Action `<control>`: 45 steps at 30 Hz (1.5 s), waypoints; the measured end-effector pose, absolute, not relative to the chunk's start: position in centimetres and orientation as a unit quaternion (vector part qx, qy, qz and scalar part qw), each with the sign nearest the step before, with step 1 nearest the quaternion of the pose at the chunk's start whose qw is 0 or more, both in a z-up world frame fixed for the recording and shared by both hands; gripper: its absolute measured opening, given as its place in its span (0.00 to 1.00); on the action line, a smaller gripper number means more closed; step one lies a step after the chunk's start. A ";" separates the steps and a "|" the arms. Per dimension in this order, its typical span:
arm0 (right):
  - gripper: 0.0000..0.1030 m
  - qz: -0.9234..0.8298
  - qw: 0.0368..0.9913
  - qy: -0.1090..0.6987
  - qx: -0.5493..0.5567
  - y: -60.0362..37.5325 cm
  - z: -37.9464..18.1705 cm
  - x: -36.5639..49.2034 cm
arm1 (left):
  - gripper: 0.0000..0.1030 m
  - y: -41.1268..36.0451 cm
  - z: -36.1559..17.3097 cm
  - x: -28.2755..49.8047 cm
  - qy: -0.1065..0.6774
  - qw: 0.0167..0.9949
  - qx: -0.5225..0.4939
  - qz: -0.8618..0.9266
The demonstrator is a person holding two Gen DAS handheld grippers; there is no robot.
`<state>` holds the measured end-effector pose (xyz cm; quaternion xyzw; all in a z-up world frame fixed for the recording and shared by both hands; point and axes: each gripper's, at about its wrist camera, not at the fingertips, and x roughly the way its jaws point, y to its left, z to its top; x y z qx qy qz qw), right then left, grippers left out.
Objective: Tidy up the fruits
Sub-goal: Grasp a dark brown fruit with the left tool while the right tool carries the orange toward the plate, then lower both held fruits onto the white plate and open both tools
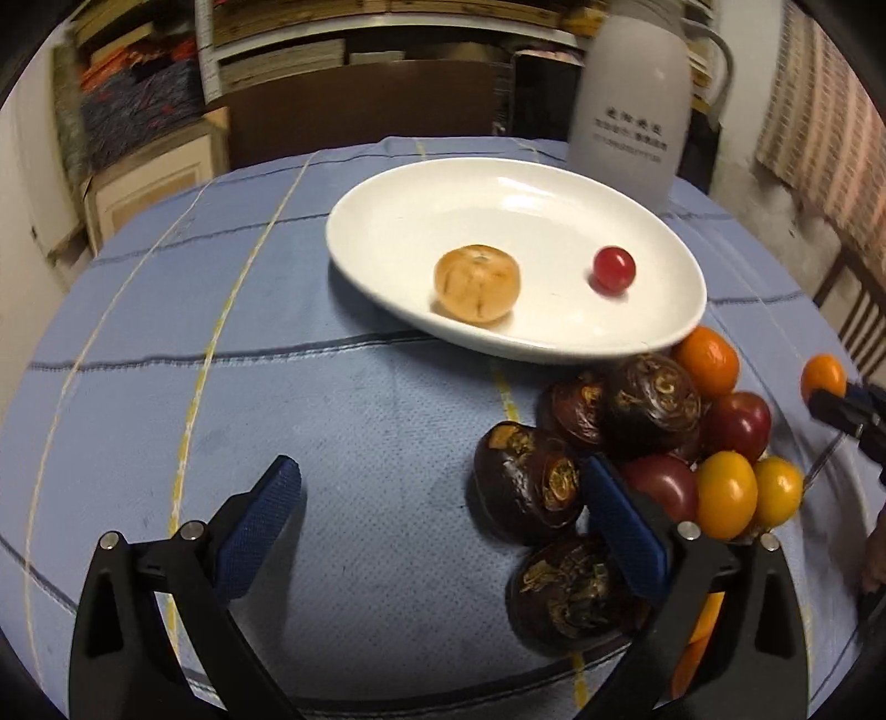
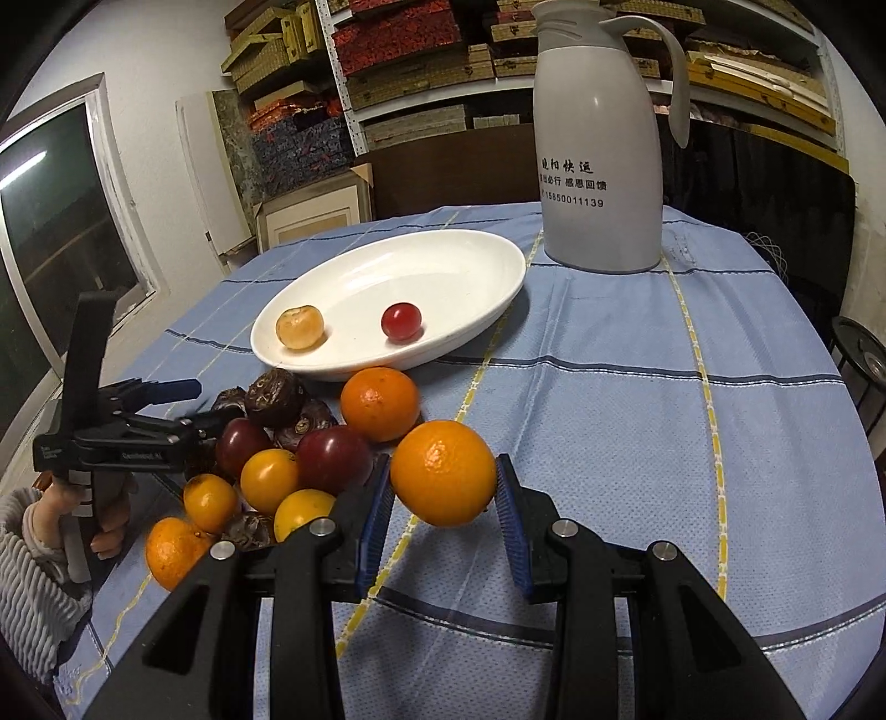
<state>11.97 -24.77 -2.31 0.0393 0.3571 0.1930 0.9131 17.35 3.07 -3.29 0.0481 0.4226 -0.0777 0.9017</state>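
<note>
Your right tongs [image 2: 443, 498] grasp an orange [image 2: 443, 472], lifted just above the table [image 2: 637, 421]. At its 10 o'clock lies the fruit pile [image 2: 288, 448] of oranges, tomatoes and dark water chestnuts. Beyond, at 12 o'clock, the white plate [image 2: 476, 249] holds a peeled fruit [image 2: 299, 327] and a red tomato [image 2: 401, 320]. Your left tongs [image 1: 443, 487] are released beside the pile. A jug [image 2: 601, 166] stands at 1 o'clock.

Home storeroom, box-stacked shelves [image 2: 410, 50] (tablecloth [image 2: 609, 415])
</note>
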 end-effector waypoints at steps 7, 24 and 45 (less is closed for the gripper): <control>0.36 0.196 0.916 0.348 0.049 -25.1 -1.8 11.7 | 0.96 6.9 -2.9 16.4 0.424 0.905 0.026 -0.025; 0.36 0.202 0.914 0.349 0.052 -24.9 -1.9 11.6 | 0.45 5.0 -3.8 16.6 0.431 0.900 0.031 -0.058; 0.36 0.217 0.919 0.316 0.089 -20.8 3.7 21.4 | 0.44 2.3 4.8 24.2 0.365 0.928 -0.012 -0.068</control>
